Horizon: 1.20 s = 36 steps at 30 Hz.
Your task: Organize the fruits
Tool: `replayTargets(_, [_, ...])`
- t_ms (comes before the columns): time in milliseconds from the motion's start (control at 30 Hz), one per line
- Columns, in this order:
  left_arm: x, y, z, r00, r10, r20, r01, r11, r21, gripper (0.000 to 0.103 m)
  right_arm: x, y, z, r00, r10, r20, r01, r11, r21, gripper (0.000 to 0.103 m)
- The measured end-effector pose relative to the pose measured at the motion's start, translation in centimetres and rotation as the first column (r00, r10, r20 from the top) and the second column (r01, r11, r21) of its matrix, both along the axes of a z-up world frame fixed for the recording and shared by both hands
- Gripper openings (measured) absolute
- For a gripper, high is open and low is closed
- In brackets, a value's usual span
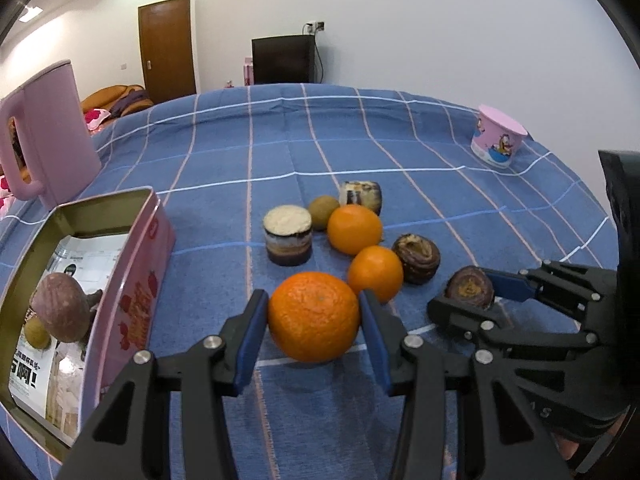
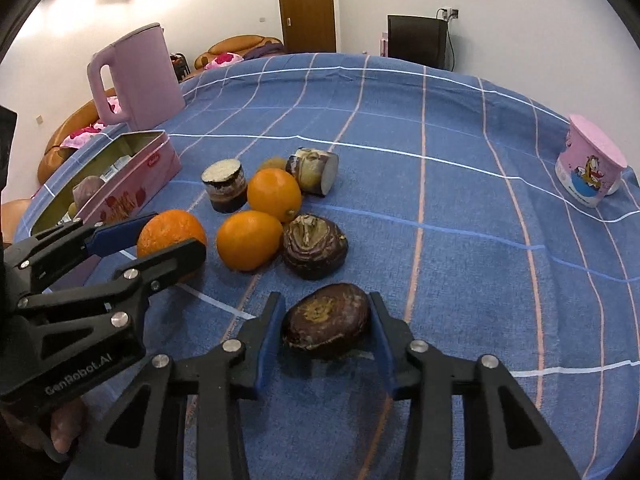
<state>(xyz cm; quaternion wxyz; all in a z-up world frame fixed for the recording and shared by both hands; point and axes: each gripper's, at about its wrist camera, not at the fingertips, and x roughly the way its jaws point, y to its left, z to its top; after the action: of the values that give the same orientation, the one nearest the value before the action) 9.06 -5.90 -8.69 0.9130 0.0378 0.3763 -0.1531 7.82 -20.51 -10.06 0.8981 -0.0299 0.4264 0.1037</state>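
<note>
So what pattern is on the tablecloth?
Blue tablecloth with a grid of white and pinkish lines, clearest in the right wrist view.

Left gripper [image 1: 314, 312], right gripper [image 2: 326, 326]: black linkage, blue pads, silver screws, "GenRobot.AI" lettering.

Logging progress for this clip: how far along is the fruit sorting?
Early. The open pink tin holds one brown fruit and a small green one. Left gripper clamps a large orange; right gripper clamps a dark purple fruit. Two oranges and others remain on the blue checked cloth.
</note>
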Motion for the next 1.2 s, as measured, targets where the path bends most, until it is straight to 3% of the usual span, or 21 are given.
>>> replayTargets(233, [-0.9,0.1,0.5,0.998,0.001,0.06,-0.001,1.0,0.005,0.048,-0.4,-0.4,0.3,1.0,0.003,0.023,-0.004,1.0,0.03,0.043])
replayTargets(633, [-1.8,0.5,1.1,0.993,0.011,0.119,-0.009,1.0,-0.01,0.048,-2.0,-0.9,2.1,0.989,0.007,0.144,-0.018,0.997,0.077,0.043])
replayTargets(1200, [-2.9,1.1,1.9,0.982,0.026,0.186,-0.018,0.999,-0.046,0.048,-3.3,-1.2,3.1,0.972,-0.002,0.235,-0.019,0.996,0.087,0.043])
